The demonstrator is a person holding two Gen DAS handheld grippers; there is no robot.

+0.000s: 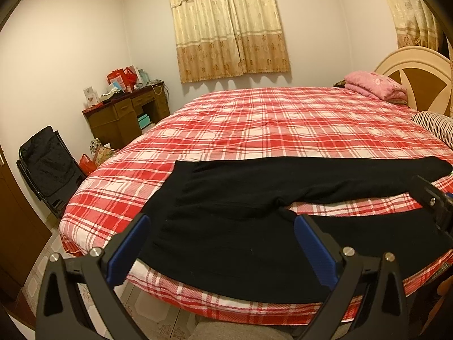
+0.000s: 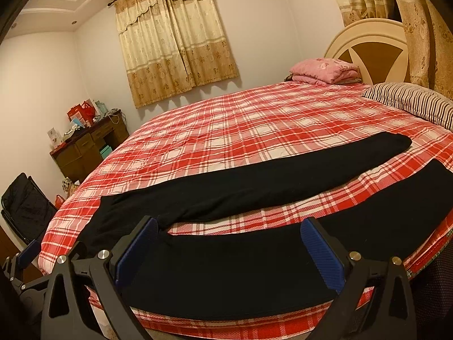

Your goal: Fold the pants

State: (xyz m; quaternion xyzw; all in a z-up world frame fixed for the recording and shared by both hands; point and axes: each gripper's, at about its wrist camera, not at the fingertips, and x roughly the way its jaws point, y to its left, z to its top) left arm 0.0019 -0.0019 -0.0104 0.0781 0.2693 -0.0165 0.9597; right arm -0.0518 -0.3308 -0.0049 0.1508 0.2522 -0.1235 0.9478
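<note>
Black pants [image 1: 232, 198] are laid flat on the plaid bed [image 1: 283, 119], legs splayed toward 3 o'clock, while left tool [image 1: 222, 243] and right tool [image 2: 229, 245] are held spread and empty above the near leg, presumably for grasping.

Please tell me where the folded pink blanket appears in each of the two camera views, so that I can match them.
Left wrist view: the pink blanket lies at the upper right, on the far end of the bed, before the round headboard.
Right wrist view: the pink blanket lies right of centre near the top, left of the headboard.
Shared landmark: the headboard.
</note>
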